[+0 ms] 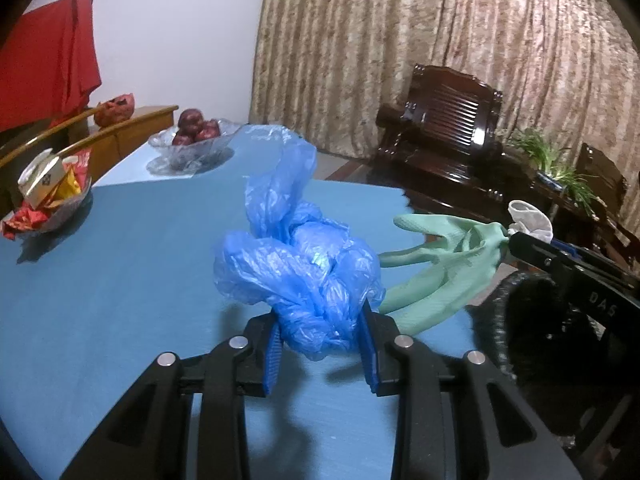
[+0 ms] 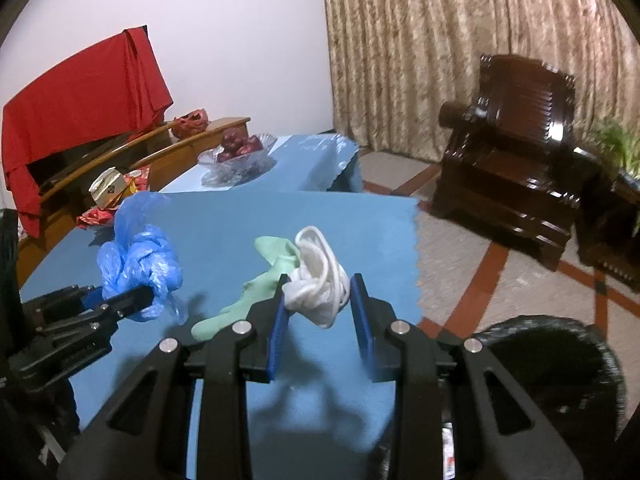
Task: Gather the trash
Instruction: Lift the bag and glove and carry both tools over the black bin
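Above blue table (image 1: 120,280), left tongs (image 1: 320,344) clamping blue bag (image 1: 304,276), right tongs (image 2: 320,312) pinching green glove (image 2: 264,276), "DAS" lettering.

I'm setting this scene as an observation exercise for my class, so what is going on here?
A person is clearing trash with two hand-held tools. The left claw grips a crumpled blue plastic bag; the right claw holds a green glove with a white lining. Both hang above the blue table, with a black-lined bin beside it.
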The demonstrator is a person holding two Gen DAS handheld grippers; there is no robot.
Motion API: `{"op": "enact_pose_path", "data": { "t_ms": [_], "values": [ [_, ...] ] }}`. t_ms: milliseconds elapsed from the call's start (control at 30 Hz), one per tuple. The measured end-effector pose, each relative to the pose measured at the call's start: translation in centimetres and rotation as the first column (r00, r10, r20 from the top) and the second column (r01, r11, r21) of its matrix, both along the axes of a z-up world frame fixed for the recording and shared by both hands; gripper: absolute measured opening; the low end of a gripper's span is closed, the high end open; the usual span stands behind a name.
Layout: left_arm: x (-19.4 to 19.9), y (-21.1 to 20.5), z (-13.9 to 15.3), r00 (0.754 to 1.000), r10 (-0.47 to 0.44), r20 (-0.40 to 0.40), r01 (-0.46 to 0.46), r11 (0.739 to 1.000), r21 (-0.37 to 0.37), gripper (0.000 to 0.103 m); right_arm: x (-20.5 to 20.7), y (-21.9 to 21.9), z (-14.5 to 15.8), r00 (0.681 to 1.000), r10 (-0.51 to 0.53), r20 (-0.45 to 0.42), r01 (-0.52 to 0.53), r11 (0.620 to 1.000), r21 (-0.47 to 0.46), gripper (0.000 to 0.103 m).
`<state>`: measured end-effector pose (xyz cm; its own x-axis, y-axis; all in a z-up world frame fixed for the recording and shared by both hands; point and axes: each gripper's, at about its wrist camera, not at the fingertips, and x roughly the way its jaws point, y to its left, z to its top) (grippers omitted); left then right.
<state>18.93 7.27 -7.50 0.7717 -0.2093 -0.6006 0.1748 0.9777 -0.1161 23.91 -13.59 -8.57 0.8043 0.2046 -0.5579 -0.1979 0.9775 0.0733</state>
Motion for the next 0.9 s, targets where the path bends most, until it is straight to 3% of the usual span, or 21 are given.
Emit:
{"op": "enact_pose_path", "data": {
  "t_ms": [367, 900],
  "values": [
    [-3.1, -5.6, 2.8, 0.993, -0.106, 0.043, 0.107, 0.994, -0.02, 0.032, -6.1, -6.5, 2.2, 0.993, -0.109, 0.05, 0.111, 0.993, -0.032, 0.029],
    [-5.7, -14.9, 3.1, 0.957, -0.286, 0.043, 0.287, 0.957, -0.033, 0.032, -12.9, -15.2, 2.4, 0.96, -0.273, 0.069, 0.277, 0.959, -0.057, 0.029]
  ]
}}
